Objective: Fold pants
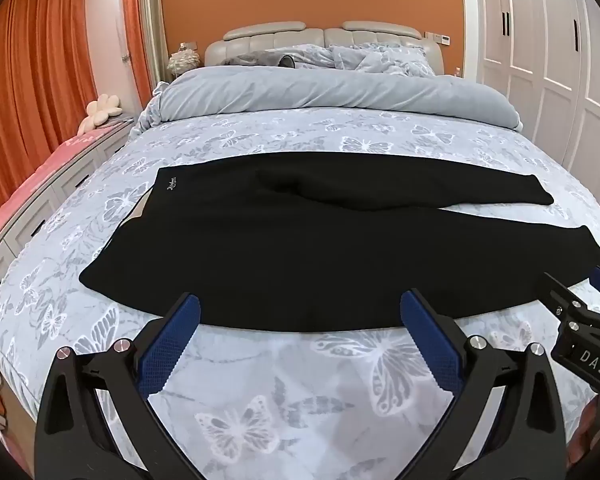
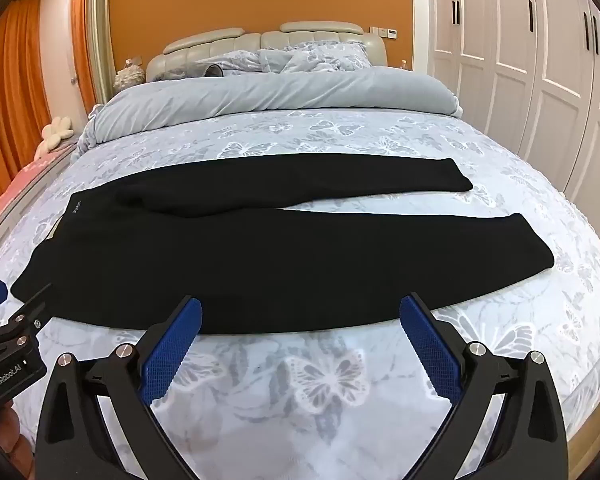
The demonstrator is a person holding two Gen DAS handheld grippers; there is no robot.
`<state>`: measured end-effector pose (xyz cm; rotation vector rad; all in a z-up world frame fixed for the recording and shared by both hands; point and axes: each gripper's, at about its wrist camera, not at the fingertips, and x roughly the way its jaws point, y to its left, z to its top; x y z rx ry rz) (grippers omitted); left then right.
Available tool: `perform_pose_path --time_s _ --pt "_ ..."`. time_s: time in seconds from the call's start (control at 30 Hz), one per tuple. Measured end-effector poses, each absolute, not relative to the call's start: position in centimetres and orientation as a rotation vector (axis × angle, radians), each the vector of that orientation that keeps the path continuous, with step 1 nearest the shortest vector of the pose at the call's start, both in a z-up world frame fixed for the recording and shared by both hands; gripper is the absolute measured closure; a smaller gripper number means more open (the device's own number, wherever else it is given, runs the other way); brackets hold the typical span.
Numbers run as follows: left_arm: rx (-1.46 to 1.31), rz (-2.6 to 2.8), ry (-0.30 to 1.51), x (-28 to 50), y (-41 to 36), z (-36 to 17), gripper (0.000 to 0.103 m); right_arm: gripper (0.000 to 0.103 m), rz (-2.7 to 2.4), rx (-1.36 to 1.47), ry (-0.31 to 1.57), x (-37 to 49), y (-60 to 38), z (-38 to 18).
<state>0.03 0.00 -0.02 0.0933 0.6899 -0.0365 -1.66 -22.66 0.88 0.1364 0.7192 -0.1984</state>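
Black pants (image 1: 284, 248) lie flat across the bed, waistband to the left, both legs stretching right with a narrow gap between them. They also show in the right wrist view (image 2: 260, 256). My left gripper (image 1: 300, 312) is open and empty, its blue pads just above the near edge of the pants. My right gripper (image 2: 300, 314) is open and empty too, at the near edge of the near leg. Each gripper shows at the side of the other's view: the right one in the left wrist view (image 1: 576, 312), the left one in the right wrist view (image 2: 12, 320).
The bed has a blue butterfly-print sheet (image 1: 308, 380). A rolled grey duvet (image 1: 332, 92) and pillows lie near the headboard. White wardrobe doors (image 2: 540, 60) stand on the right. Orange curtains (image 1: 32, 80) and a low cabinet are on the left.
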Motion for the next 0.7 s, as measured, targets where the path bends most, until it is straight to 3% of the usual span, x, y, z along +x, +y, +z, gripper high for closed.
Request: perform_pose_path --time_s 0.7 --pt "0.089 -0.035 0.702 0.2 0.8 -1.4 0.005 0.005 -0.199 0.137 0.721 -1.8 -22.4 0.9"
